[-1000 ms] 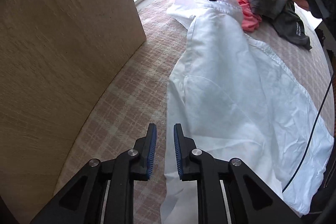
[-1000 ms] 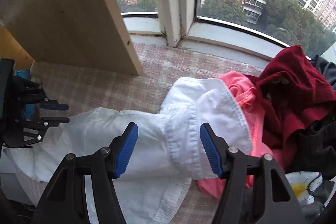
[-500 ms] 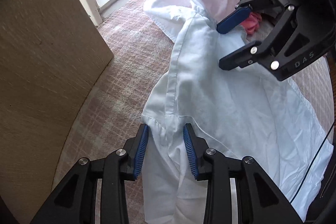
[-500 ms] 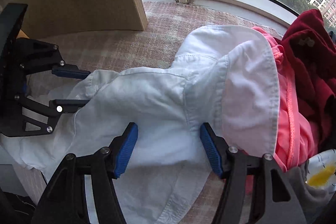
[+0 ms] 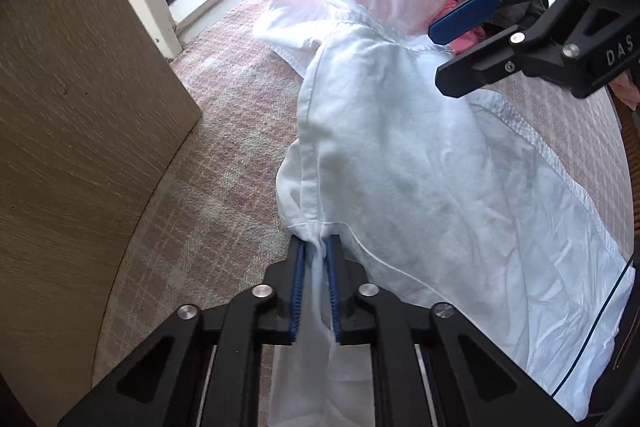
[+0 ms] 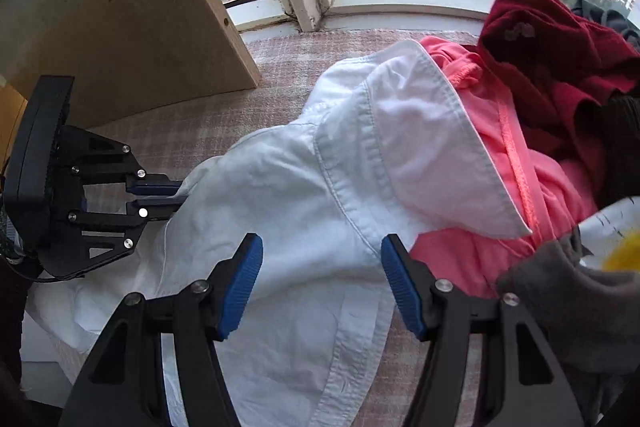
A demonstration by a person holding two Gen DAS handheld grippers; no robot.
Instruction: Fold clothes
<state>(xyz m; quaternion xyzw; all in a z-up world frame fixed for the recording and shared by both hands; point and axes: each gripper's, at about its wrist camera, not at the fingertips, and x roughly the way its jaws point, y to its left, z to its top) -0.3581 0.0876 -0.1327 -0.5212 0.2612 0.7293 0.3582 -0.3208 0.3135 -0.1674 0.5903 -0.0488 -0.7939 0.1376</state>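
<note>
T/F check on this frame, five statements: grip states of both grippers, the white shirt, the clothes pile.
1. The left gripper is shut on the white shirt. True.
2. The right gripper is clamped on the shirt. False: its jaws stand open above the cloth, pads apart.
3. A pink garment lies partly under the shirt's far end. True.
4. The dark red garment lies beside the wooden panel. False: it sits on the pile on the opposite side, near the window.
5. The shirt is neatly folded. False: it lies stretched out and rumpled on the checked surface.
</note>
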